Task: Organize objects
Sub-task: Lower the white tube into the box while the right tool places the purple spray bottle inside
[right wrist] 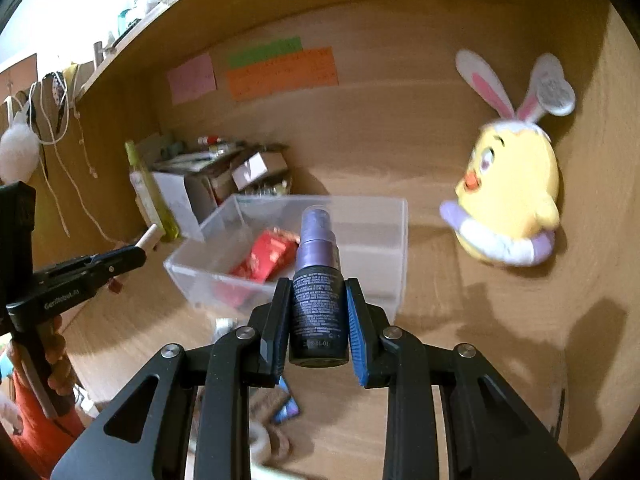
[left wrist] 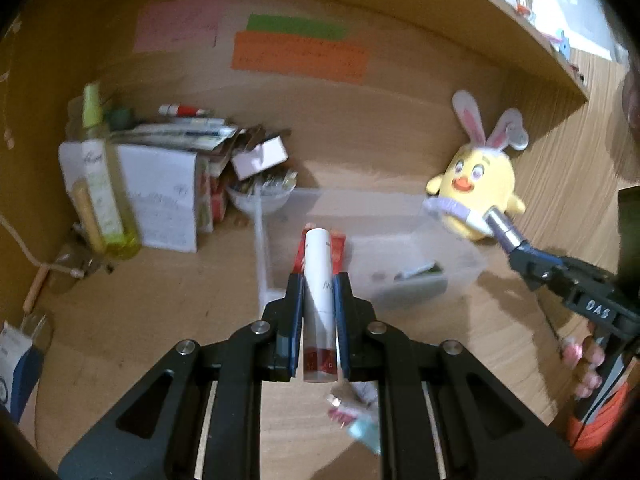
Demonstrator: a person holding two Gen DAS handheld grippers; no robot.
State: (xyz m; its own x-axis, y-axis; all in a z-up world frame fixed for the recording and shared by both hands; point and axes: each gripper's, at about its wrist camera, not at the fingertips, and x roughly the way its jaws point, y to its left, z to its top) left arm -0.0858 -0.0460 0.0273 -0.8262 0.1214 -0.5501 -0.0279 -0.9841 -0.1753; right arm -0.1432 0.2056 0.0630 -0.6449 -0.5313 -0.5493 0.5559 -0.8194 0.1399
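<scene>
In the left wrist view my left gripper is shut on a white tube with a red end, held above the wooden desk. Beyond it stands a clear plastic bin with a red packet inside. My right gripper is shut on a dark purple pump bottle, raised in front of the same bin and red packet. Each gripper shows in the other's view: the right gripper at right with the bottle, the left gripper at left with the tube.
A yellow plush chick with bunny ears leans on the right wall. A yellow-green bottle, stacked boxes and papers and a white bowl crowd the back left. Small items lie on the desk below the grippers. A shelf runs overhead.
</scene>
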